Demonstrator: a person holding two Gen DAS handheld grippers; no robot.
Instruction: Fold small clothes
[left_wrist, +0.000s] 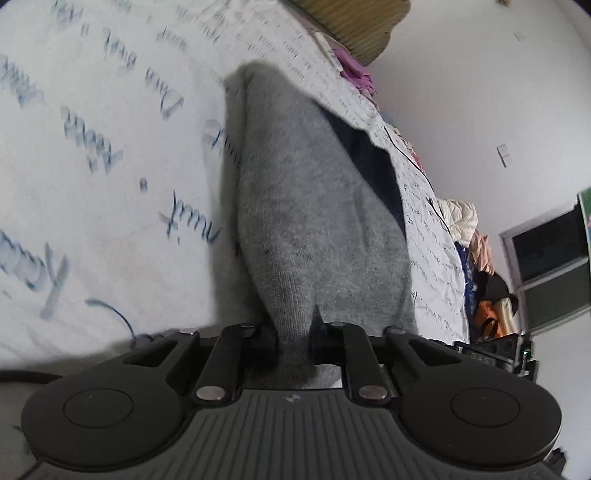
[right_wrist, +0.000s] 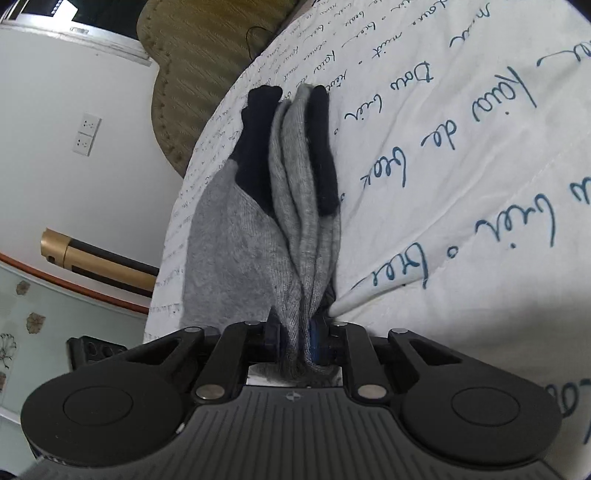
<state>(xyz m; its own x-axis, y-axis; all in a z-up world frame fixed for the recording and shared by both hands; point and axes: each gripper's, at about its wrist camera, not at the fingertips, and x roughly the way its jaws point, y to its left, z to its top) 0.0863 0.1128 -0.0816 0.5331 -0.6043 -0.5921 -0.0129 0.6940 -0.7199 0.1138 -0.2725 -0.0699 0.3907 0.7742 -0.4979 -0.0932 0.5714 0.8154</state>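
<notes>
A grey knitted garment (left_wrist: 314, 206) with dark navy parts lies stretched over a white bed sheet (left_wrist: 92, 184) printed with blue script. In the left wrist view my left gripper (left_wrist: 293, 339) is shut on a bunched grey edge of it, and the cloth runs away from the jaws. In the right wrist view the same grey garment (right_wrist: 295, 206) hangs in folds with two black cuffs (right_wrist: 325, 147) at its far end. My right gripper (right_wrist: 299, 339) is shut on the gathered grey cloth. A pinch of the bed sheet (right_wrist: 443, 184) rises just right of those jaws.
A tan padded headboard (right_wrist: 199, 55) stands beyond the bed. A pile of mixed clothes (left_wrist: 472, 236) lies along the bed's far edge, with a purple cloth (left_wrist: 356, 74) farther up. White walls, a socket plate (right_wrist: 86, 136) and a window (left_wrist: 550, 266) surround the bed.
</notes>
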